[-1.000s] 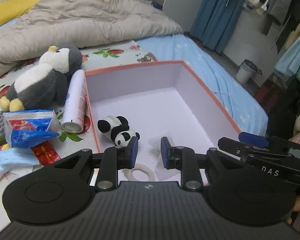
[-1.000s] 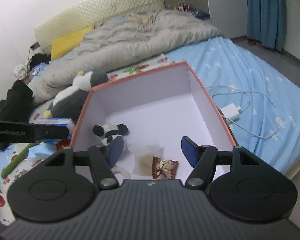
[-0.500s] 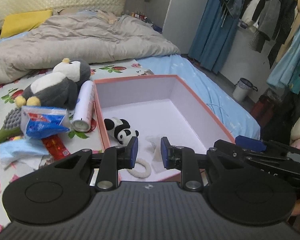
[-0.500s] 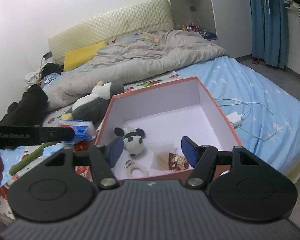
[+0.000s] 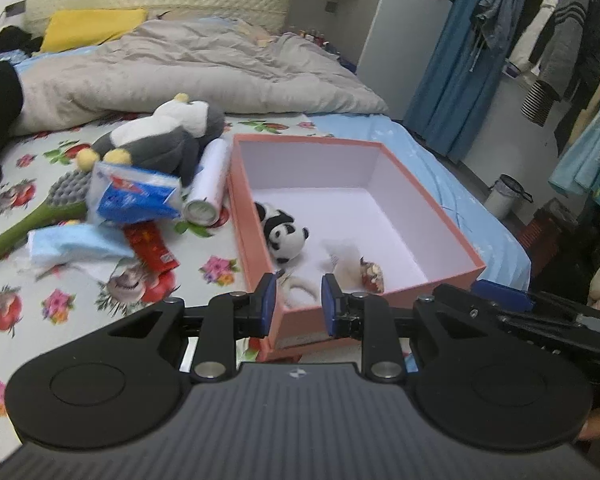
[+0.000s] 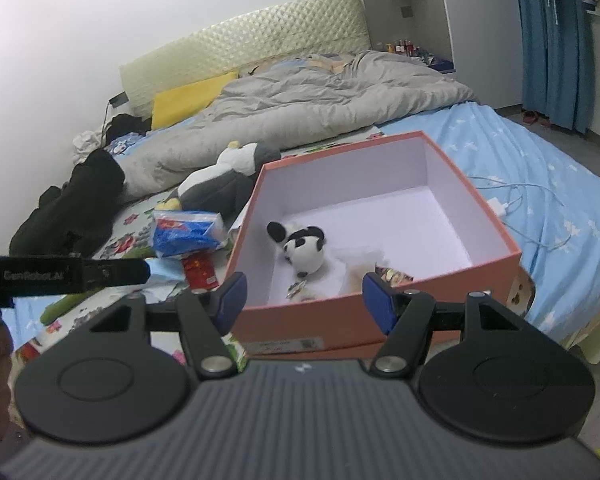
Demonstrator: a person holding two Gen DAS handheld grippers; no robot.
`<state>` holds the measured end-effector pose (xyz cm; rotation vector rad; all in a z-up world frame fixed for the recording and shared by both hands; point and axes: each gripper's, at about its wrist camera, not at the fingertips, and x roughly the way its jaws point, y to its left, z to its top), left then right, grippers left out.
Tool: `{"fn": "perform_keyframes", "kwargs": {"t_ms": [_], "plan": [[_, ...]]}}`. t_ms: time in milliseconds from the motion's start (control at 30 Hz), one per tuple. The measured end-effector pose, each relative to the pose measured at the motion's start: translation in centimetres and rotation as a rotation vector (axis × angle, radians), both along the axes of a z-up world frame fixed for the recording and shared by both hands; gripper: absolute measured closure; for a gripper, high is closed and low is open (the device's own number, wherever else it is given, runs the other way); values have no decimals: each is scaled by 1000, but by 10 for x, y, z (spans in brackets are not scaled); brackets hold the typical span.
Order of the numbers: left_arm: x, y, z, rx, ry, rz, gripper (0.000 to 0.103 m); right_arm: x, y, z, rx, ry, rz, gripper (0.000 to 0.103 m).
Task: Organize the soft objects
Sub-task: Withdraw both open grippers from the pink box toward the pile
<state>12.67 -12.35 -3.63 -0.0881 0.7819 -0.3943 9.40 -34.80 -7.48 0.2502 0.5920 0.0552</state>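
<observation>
While both grippers have drawn back, the orange box [image 6: 380, 316] now shows whole on the bed [image 6: 540, 168], the panda plush [image 6: 304, 250] inside at its nine o'clock. Left gripper [image 5: 298, 304] narrowly parted, empty; right gripper [image 6: 304, 300] wide, empty. "GenRobot.AI" reads along the left finger.

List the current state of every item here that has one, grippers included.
Pink cardboard box: open, lidless, on the bed.
Small panda plush: lying inside the box.
Grey-and-white penguin plush: lying outside the box.
White spray can: on its side beside the box.
Left gripper: open, empty.
Right gripper: open, empty.
</observation>
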Motion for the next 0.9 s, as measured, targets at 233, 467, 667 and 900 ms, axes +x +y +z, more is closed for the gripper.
{"fn": "perform_keyframes", "kwargs": {"t_ms": [233,467,667,900], "plan": [[-23,29,-11,0,17,72,74,-7,16,-2,9,8,34,37],[-42,64,-17,-13,32,146,74,-8,46,-3,7,3,98,37],[-54,97,-16,7,23,238,74,-2,81,-3,28,-3,174,37],[-43,137,-29,-12,67,334,74,13,121,-7,26,16,266,37]]}}
